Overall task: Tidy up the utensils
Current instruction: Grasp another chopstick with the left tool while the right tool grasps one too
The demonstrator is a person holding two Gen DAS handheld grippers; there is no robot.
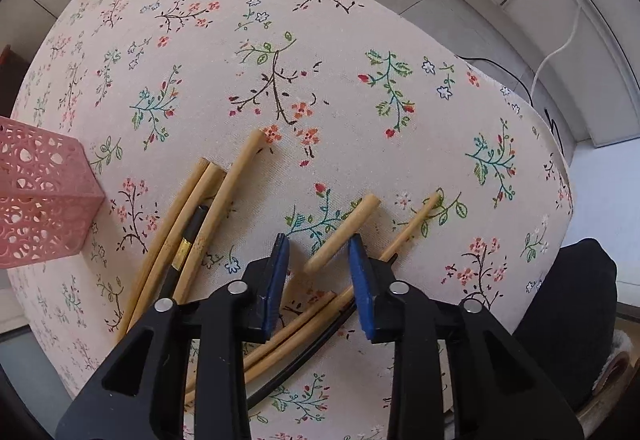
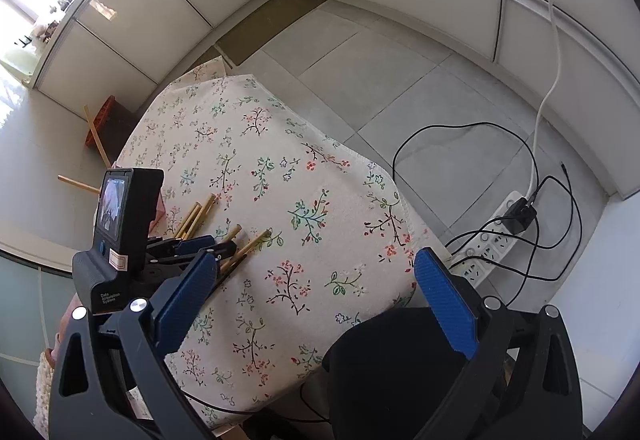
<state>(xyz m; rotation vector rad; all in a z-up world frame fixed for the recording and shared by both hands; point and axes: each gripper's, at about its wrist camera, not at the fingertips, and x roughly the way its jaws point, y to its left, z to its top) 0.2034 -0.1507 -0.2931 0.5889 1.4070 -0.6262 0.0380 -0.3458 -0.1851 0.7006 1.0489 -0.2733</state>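
Several bamboo chopsticks (image 1: 224, 199) and a black one (image 1: 188, 236) lie loose on the floral tablecloth (image 1: 320, 59). A short thick bamboo stick (image 1: 344, 232) lies between the blue pads of my left gripper (image 1: 318, 252), which is open and low over the pile. A thin chopstick (image 1: 412, 228) runs under its right pad. The pink perforated holder (image 1: 40, 199) stands at the left. My right gripper (image 2: 316, 280) is open and empty, high above the table's near edge. The chopsticks (image 2: 200, 215) and the left gripper (image 2: 200, 246) show at its left.
The table (image 2: 280, 179) is small, with its edges close on all sides. A black chair back (image 2: 392, 360) sits at the near edge. A power strip (image 2: 492, 236) with black and white cables lies on the tiled floor at the right.
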